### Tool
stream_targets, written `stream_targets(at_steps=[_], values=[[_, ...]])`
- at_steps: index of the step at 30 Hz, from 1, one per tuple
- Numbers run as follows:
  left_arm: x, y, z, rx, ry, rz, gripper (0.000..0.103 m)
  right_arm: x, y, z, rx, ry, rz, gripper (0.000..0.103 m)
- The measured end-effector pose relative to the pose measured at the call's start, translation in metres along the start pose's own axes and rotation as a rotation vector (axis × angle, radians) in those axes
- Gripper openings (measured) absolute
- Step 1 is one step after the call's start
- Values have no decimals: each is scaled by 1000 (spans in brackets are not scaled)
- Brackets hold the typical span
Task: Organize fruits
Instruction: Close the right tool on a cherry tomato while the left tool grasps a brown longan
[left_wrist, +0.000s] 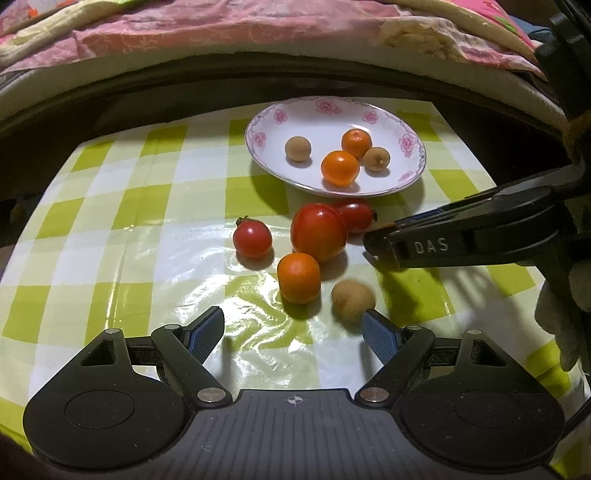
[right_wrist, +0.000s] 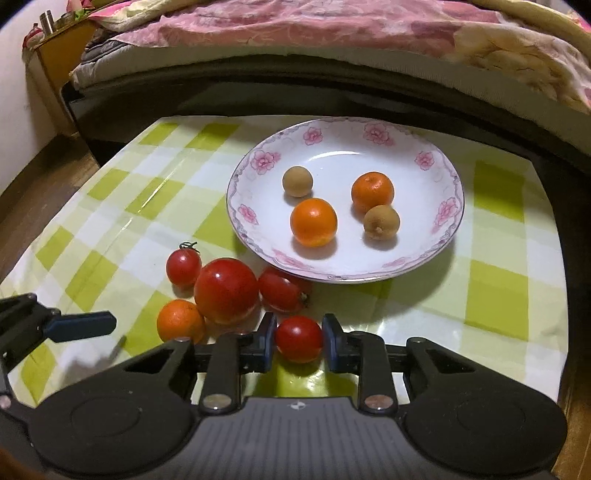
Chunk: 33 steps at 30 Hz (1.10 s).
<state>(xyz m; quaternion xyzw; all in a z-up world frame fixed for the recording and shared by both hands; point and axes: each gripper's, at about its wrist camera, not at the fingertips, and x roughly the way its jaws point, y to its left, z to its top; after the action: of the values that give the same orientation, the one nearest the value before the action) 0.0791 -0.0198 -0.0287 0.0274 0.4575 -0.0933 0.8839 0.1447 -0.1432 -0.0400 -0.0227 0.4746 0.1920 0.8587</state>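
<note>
Right claw (right_wrist: 299, 339) pinching a cherry tomato (right_wrist: 299, 339), left claw (left_wrist: 293, 325) agape: lift gently toward the plate (right_wrist: 448, 177), avoiding a crushing squeeze.

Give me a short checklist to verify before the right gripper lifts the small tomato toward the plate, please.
1. Right gripper fingers on both sides of the small tomato: ok.
2. Grip firm enough to lift: cannot tell.
3. Free space on the plate: ok.
4. Left gripper open, holding nothing: ok.
5. Large tomato apart from the gripped one: ok.
</note>
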Motion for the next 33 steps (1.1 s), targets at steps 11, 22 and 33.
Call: stream_targets(at_steps=[11,22,33], values=[[0,-14,-4,67,-21,-42,72,-21,-17,-12,42,-12,-13,30],[3,-1,-13,8,11,-22,53,-25,-11,-18,20,-1,4,30],[-3,1,-22,29,9,13,57,-33,-2,-20,-10,-10,16,30]])
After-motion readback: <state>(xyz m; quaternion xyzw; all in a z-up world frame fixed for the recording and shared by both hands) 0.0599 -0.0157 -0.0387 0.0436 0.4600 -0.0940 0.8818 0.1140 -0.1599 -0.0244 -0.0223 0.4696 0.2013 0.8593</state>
